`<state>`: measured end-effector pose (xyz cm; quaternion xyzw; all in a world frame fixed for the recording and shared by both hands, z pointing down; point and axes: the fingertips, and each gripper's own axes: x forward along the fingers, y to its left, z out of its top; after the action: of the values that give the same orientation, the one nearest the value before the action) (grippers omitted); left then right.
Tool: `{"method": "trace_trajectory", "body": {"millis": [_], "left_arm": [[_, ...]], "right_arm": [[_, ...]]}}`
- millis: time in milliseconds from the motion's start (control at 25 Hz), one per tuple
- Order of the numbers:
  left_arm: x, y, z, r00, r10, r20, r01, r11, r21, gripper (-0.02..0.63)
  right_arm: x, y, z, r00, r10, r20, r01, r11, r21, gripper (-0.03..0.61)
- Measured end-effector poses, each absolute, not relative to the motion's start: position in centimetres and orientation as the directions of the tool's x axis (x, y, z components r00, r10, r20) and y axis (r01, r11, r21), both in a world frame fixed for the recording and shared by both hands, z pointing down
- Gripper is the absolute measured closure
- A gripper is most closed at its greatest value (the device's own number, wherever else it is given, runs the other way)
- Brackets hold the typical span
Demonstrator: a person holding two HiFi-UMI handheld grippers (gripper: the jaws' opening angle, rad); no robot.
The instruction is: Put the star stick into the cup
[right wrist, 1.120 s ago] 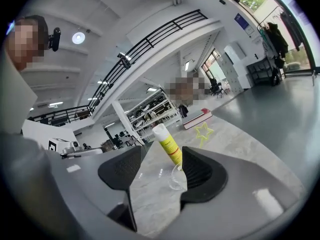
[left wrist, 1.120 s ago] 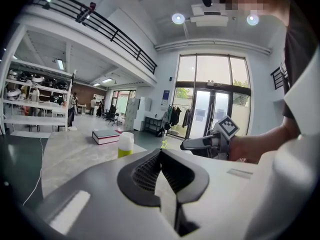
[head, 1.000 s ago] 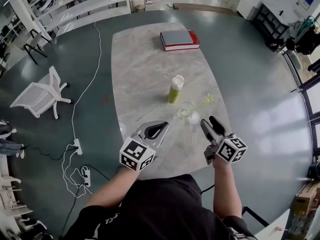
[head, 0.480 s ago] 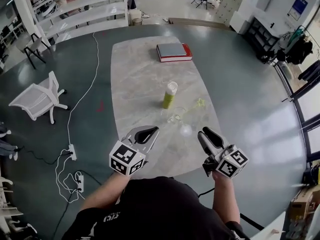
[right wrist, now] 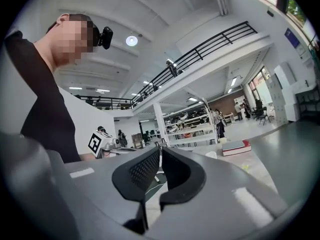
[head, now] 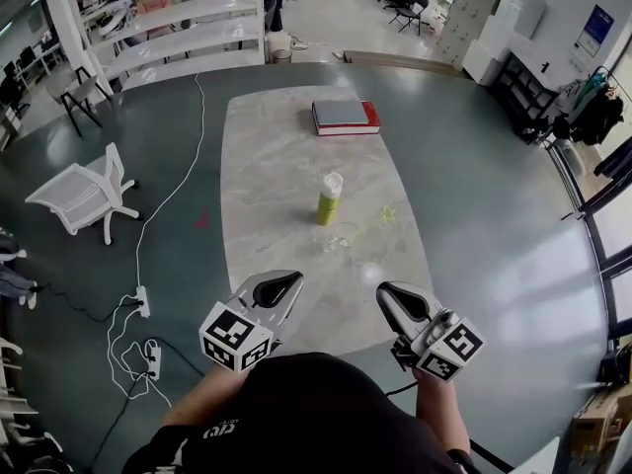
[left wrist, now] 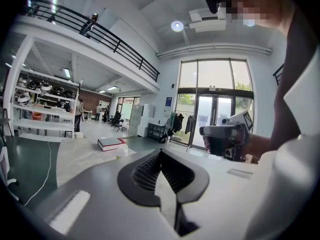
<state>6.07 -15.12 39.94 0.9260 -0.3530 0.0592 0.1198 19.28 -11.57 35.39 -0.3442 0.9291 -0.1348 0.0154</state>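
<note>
We see a pale grey surface [head: 267, 166] veined like marble, a red book [head: 344, 117] with a grey cover, a yellow-green bottle [head: 328, 198] capped white, a pale yellow-green star stick [head: 386, 213], a clear cup [head: 344, 236], a white chair [head: 84, 196] and a dark grey-green floor [head: 474, 166].

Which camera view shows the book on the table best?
The head view. There the book lies whole at the far end of the table, its grey cover and red edge seen from above. The left and right gripper views each show it only small, distant and side-on.
</note>
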Motion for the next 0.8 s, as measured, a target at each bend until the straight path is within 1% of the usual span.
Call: {"method": "trace_trajectory", "body": {"millis": [80,440,600,800], "left_arm": [[6.1,-14.9,39.4,0.741,-0.644,0.188,-0.671,-0.721,0.174,0.611],[6.3,-14.9,36.7,0.725,-0.671,0.156,-0.687,-0.722,0.081,0.611],[6.4,-14.9,36.4,0.723,-0.674,0.153,-0.689,-0.721,0.077,0.611],[6.6,-14.9,36.2,0.722,-0.676,0.148,-0.690,-0.719,0.079,0.612]], "right_arm": [[19.3,-11.1,35.0,-0.774,-0.630,0.059,-0.623,0.742,-0.249,0.562],[20.6,-10.6,33.8,-0.762,-0.647,0.015,-0.634,0.741,-0.222,0.565],[21.0,-10.5,33.5,-0.756,-0.654,-0.010,-0.636,0.739,-0.222,0.565],[21.5,-10.6,33.6,-0.747,-0.665,-0.011,-0.648,0.730,-0.217,0.565]]}}
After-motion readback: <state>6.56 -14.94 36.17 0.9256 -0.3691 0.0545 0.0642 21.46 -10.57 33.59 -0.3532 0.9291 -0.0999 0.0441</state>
